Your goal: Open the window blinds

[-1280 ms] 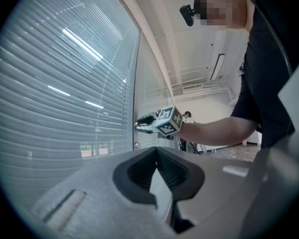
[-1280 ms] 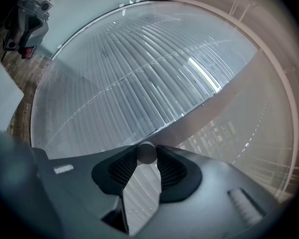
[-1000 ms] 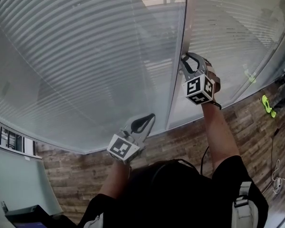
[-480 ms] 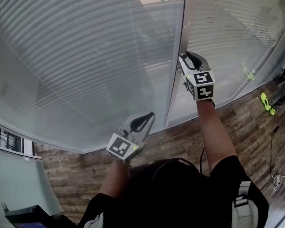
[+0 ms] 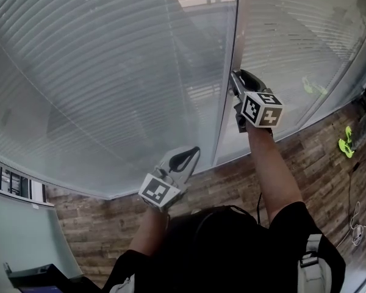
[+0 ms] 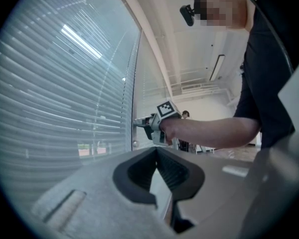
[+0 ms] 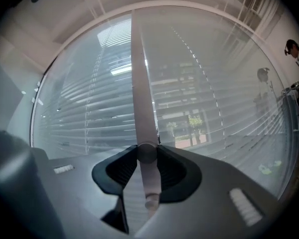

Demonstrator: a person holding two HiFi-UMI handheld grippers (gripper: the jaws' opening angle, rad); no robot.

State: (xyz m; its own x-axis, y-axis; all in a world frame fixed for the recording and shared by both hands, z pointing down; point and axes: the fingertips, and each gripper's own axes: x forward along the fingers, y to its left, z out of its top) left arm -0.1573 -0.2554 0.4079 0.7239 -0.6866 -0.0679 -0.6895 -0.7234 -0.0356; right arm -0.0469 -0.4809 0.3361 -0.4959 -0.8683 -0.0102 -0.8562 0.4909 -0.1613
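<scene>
The window blinds [image 5: 110, 72] fill most of the head view. They hang behind glass in 2 wide panes, and their horizontal slats run across the full width. In the left pane the slats are seen lying close together. In the right gripper view, greenery outside is glimpsed through gaps between the slats of the right pane.

The 2 panes are divided by a pale upright frame post [image 5: 230, 60]. Below the glass, a wood-plank floor [image 5: 110, 215] is seen, with a small yellow-green object [image 5: 344, 144] lying on it at the far right.

The right arm is stretched forward to the post, while the left arm is held lower and back from the glass.

The right claw [image 5: 235, 81] is clenched on a small round knob [image 7: 146, 153] mounted on the post, with 1 jaw pressed against each side of it. A 2nd, smaller knob [image 7: 150, 202] is seen lower on the same post, below the jaws. The marker cube [image 5: 262, 108] of this claw is tilted.

The left claw [image 5: 194, 151] is pointed toward the lower edge of the left pane, apart from the glass. Its jaws are closed tip to tip, and nothing is held between them.
</scene>
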